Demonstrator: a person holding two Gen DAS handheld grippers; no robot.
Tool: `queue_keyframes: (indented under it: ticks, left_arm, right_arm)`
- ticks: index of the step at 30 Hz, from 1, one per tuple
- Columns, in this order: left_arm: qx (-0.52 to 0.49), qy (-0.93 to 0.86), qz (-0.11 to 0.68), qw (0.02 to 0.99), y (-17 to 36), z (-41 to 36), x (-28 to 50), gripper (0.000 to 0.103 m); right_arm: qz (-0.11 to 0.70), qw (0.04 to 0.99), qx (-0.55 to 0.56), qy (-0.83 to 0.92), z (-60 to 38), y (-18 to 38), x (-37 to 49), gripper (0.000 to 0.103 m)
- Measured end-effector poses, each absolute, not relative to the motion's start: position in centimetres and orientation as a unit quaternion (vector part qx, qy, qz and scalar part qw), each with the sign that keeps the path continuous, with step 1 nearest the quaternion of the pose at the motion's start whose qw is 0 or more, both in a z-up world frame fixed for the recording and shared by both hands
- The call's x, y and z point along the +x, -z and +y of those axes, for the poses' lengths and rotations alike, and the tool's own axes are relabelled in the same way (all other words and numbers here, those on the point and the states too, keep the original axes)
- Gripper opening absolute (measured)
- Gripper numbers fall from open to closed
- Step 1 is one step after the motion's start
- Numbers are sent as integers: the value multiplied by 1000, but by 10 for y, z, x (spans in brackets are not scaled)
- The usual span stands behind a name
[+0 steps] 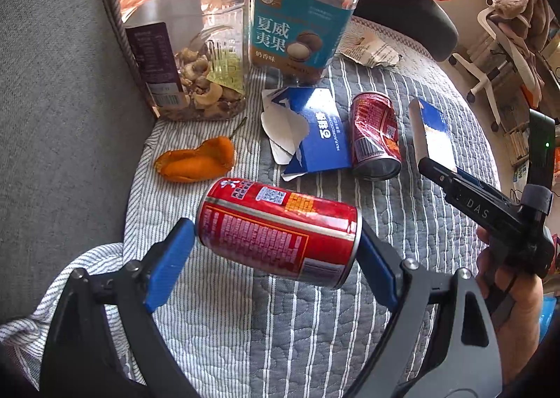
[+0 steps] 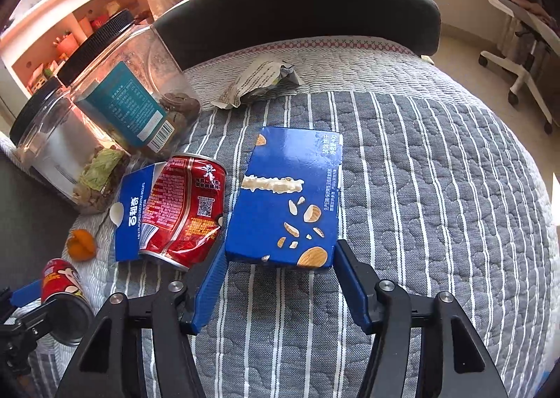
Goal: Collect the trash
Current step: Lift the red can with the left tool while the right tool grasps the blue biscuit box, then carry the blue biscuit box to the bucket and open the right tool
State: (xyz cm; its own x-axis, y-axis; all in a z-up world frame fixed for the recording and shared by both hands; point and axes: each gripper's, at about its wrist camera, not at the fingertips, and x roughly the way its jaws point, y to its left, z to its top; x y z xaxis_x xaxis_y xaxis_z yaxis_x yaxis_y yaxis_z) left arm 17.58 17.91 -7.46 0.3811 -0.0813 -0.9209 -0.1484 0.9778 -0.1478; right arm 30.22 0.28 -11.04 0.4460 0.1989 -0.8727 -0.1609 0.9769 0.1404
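Fingers [image 1: 171, 261] of the left gripper [image 1: 280, 251] are clamped end to end on a red can [image 1: 280, 230] above the striped bedcover [image 2: 437, 188]. Right gripper [image 2: 280, 272] fingers bracket the blue biscuit box [image 2: 283, 202], seemingly just gripping; next likely lifting it, trash destination unseen.

jars [image 1: 189, 48]: behind your litter, side by side.
crushed can [image 2: 182, 212]: between torn carton [image 2: 131, 209] and box [image 2: 287, 198].
peel [image 1: 196, 160]: left of the carton.
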Motion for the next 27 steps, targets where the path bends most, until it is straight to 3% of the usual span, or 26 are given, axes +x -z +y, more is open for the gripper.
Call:
queue_keyframes:
  ticks: [27]
  left_arm:
    - [-81,105,517,845,26,32,167,89]
  right_arm:
    - [535,839,101,-13,-195,25,189,62]
